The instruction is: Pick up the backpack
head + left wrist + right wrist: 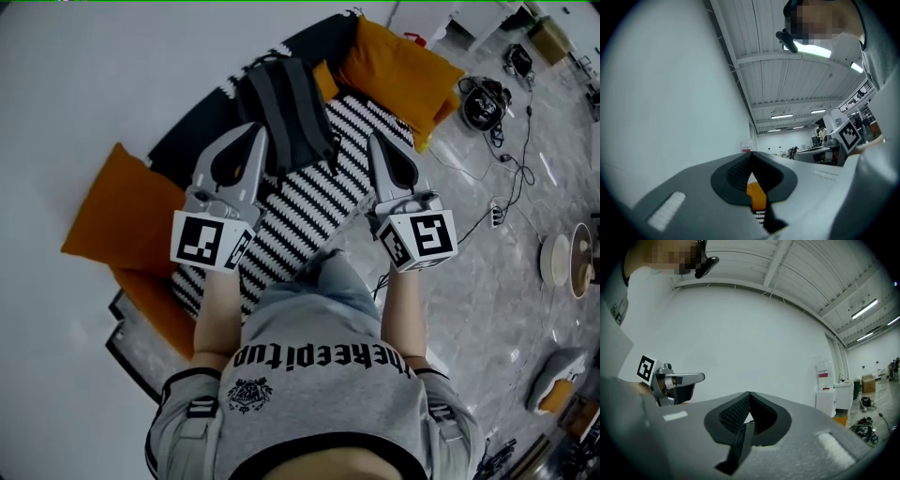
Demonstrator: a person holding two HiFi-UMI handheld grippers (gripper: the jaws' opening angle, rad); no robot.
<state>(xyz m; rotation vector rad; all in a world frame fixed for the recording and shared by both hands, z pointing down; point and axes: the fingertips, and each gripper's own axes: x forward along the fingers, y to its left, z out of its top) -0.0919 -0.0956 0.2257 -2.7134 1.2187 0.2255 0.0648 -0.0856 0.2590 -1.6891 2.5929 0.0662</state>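
Note:
A dark grey backpack [286,112] lies on the black-and-white striped sofa cover [309,202], at the far end of the seat. My left gripper [259,128] is held level over the sofa, its tips at the backpack's left edge, its jaws shut and empty. In the left gripper view the left gripper [751,154] has its tips together, with only orange cushion and stripes showing through the gap behind them. My right gripper [375,139] hangs to the right of the backpack, apart from it, also shut. The right gripper view shows the right gripper [749,393] closed with a dark strip below its tips.
One orange cushion [127,211] lies left of the sofa seat, another orange cushion [398,70] at the far right. On the marble floor to the right are a black headset [483,103], cables, a power strip [494,216] and dishes [562,258]. A white wall rises behind the sofa.

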